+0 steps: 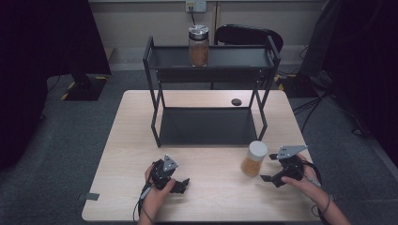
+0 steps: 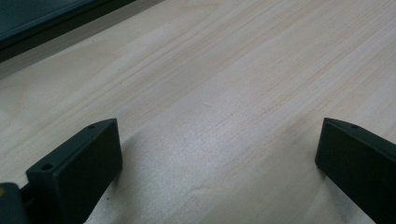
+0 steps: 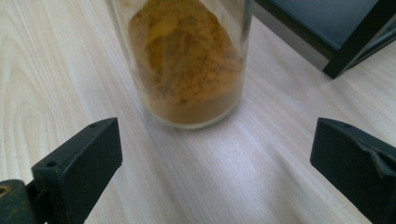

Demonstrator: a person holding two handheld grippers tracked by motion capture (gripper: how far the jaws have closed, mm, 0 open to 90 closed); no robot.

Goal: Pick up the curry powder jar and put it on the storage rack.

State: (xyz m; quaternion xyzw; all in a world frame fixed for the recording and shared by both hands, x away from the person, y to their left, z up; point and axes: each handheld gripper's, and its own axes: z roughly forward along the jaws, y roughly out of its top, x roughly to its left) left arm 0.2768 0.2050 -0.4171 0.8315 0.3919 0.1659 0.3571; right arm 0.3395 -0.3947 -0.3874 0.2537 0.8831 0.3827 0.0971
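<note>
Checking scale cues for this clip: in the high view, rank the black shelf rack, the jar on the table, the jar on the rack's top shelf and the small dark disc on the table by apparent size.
1. Black shelf rack.
2. Jar on the table and jar on the top shelf: these look alike in size, so I leave them unranked; they also sit at different distances from the camera.
3. Small dark disc.

Glass jar (image 1: 254,159), white-lidded, upright on the pale wooden table near its right front, just ahead of the rack's lower shelf and just left of the right gripper (image 1: 271,167). Roughly half full of orange-brown powder, heaped higher on one side. Clear walls, round base flat on the wood. In the right gripper view, the jar (image 3: 187,60) standing close ahead between the wide-apart jaws, untouched by either.
</note>
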